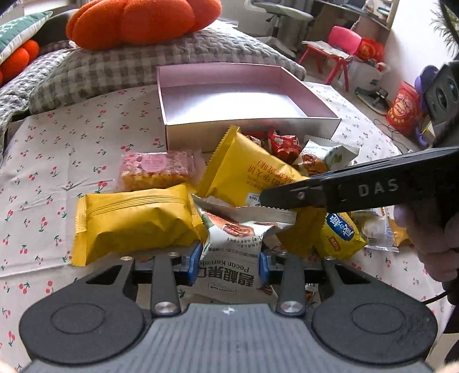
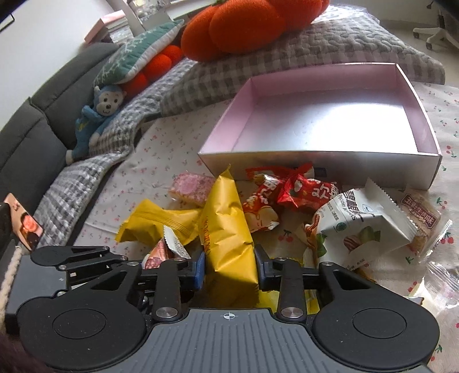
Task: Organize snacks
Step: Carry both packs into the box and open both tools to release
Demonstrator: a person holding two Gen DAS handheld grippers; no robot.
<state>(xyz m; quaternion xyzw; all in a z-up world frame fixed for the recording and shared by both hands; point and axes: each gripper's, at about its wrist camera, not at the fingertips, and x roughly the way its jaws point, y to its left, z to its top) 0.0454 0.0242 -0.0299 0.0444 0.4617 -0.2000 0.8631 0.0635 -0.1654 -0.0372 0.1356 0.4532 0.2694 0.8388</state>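
- At the bottom centre of the left wrist view, the white pecan kernels packet (image 1: 229, 258) is pinched between the blue pads (image 1: 194, 262) of the left gripper (image 1: 231, 265); the jaws are set narrow, pressed to both sides of the wrapper.
- At the bottom centre of the right wrist view, a tall yellow packet (image 2: 229, 238) is clamped by the right gripper (image 2: 229, 268), its pads tight against the packet's sides.
- In the left wrist view, the right gripper's black finger (image 1: 358, 188) is seen reaching in from the right edge across the pile, and a hand (image 1: 424, 238) is glimpsed behind it at the lower right.
- Left of the pecan packet, a second yellow packet (image 1: 134, 223) is seen lying flat; above it, a pink-and-orange snack bar (image 1: 156, 170) is laid on the cloth.
- Red packets (image 2: 289, 198) and another white nut packet (image 2: 361, 226) are scattered right of centre in the right wrist view, with a small yellow-and-blue packet (image 1: 340, 238) seen at lower right in the left one.
- The open pink box (image 2: 321, 166) is found above the heap, its near wall just behind the snacks.
- Everything is spread on a cherry-print cloth (image 1: 57, 160); a checked grey blanket (image 1: 114, 66) and an orange plush cushion (image 1: 137, 20) are seen along the top.
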